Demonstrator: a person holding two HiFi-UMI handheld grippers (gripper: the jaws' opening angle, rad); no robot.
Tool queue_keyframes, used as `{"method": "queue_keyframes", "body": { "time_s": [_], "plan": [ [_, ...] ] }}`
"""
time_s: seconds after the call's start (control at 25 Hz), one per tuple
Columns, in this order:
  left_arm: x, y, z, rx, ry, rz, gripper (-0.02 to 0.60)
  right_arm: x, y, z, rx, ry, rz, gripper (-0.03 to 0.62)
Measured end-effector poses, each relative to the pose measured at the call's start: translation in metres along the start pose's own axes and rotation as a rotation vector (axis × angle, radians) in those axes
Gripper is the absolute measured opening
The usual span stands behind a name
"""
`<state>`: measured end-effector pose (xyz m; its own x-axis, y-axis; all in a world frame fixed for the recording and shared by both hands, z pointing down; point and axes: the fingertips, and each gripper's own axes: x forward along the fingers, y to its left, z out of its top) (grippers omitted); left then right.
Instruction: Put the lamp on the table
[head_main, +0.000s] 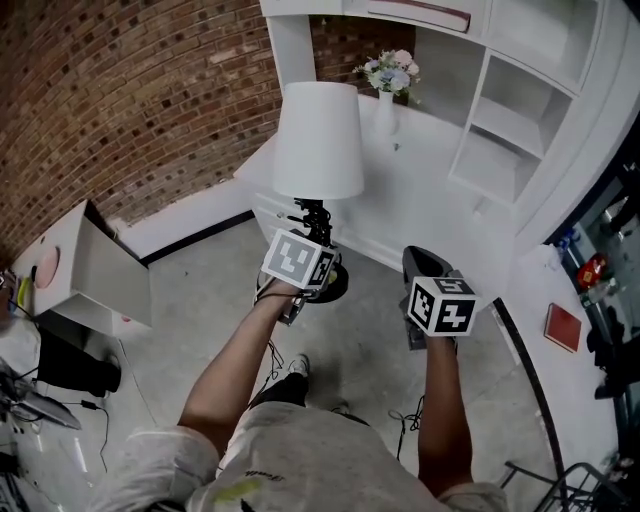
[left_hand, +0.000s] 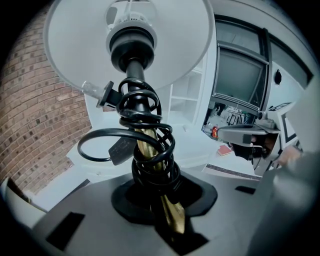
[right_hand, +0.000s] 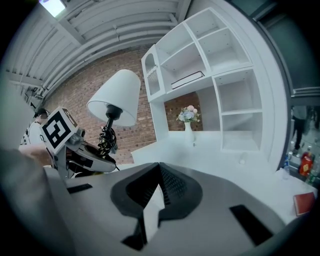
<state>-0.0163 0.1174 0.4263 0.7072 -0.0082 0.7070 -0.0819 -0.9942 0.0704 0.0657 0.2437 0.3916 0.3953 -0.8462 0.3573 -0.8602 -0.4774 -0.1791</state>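
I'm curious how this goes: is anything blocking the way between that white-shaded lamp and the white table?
Nothing visible does. The left gripper clamps the white-shaded brass-stemmed lamp in front of the white table; a white flower vase stands well behind its near edge.

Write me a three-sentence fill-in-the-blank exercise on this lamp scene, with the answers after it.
1. The left gripper has its fingers closed on the lamp at its brass ___.
2. Between the right gripper's fingers there is ___.
3. The vase on the white table holds ___.

Missing words: stem; nothing; flowers.
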Motion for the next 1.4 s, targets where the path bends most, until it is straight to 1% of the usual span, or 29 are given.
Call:
{"method": "queue_keyframes", "body": {
  "time_s": [0.28,0.52,0.84,1.16,1.4],
  "plan": [
    [0.020,0.021,0.006,0.001,-0.008,0.004,0.100,0.027,-0.005,0.000,-0.014,-0.001,-0.001,0.005],
    [0.039,0.051,0.014,0.017,-0.002,-0.001,0.100,0.064,-0.007,0.004,-0.022,0.009,-0.008,0.005],
    [0.063,0.116,0.044,0.020,0.005,-0.018,0.100,0.129,-0.001,0.031,-0.023,0.034,-0.032,0.005],
    [0.087,0.185,0.075,0.032,0.023,-0.046,0.100,0.193,0.003,0.063,-0.023,0.056,-0.075,0.005],
    [0.099,0.225,0.092,0.059,0.042,-0.072,0.100,0.232,0.009,0.083,-0.015,0.066,-0.109,0.005]
  ]
}}
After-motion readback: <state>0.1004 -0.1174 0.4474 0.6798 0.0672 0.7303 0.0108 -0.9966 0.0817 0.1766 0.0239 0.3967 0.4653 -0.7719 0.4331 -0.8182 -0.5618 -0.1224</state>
